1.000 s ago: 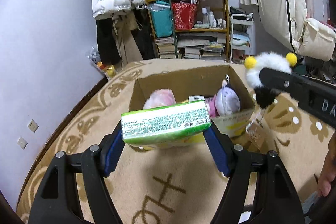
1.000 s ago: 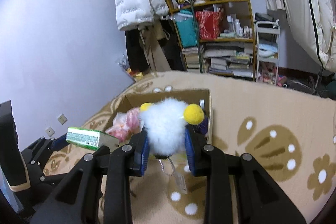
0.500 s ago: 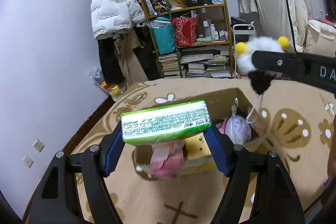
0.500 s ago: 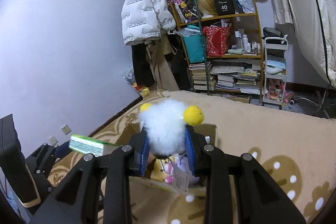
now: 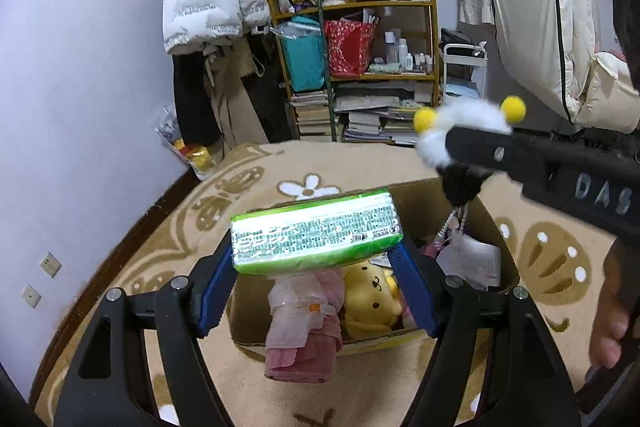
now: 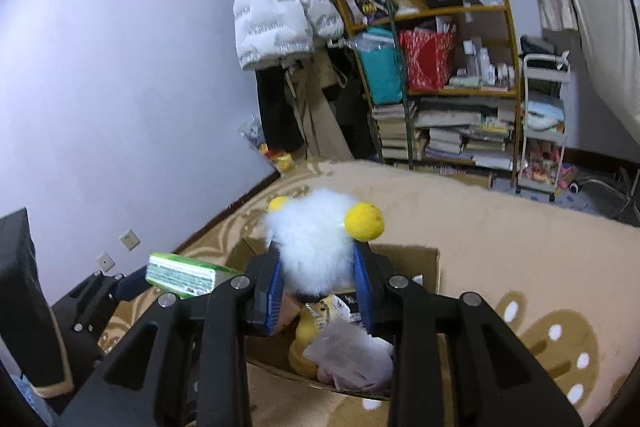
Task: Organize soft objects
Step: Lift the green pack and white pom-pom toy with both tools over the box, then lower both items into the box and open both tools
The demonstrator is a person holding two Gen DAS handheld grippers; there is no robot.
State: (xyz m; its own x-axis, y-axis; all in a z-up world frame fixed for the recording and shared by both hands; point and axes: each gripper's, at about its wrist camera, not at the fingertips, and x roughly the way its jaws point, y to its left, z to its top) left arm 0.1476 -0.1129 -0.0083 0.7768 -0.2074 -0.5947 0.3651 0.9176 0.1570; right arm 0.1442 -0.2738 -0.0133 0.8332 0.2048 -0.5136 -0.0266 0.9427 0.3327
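1. Left wrist view: the left gripper [image 5: 316, 267] is clamped on a green tissue pack [image 5: 316, 237], blue pads pressing both short ends. The pack's long axis runs left-right across the jaws, printed side facing the camera.
2. Same view: the cardboard box [image 5: 494, 227] sits on the beige patterned carpet [image 5: 248, 195], straight below and just ahead of the pack. The pack hangs over the near-left part of the opening, apart from the contents.
3. Inside the box: a yellow dog plush [image 5: 370, 301], a pink item in a plastic wrap [image 5: 302, 323] spilling over the near wall, and a white paper tag [image 5: 470, 261] at right.
4. Same view: the right gripper enters from the right, holding a white fluffy plush [image 5: 452, 125] with yellow pompoms, above the box's far-right corner.
5. Right wrist view: the right gripper [image 6: 318, 281] is closed on the white fluffy plush [image 6: 316, 239], which is squeezed between the blue pads and bulges above them.
6. Same view: the cardboard box [image 6: 416, 259] lies directly below and forward of the jaws, with the yellow dog plush [image 6: 308, 323] and the white paper tag [image 6: 348, 351] visible underneath.
7. Same view: the left gripper with the green tissue pack [image 6: 184, 275] is to the left, at similar height, beside the box's left edge.
8. Judgement: both loads are already over the opening, so the drop is straight down. The left one looks nearer the rim; the pack's length roughly parallels the near wall and should fit.
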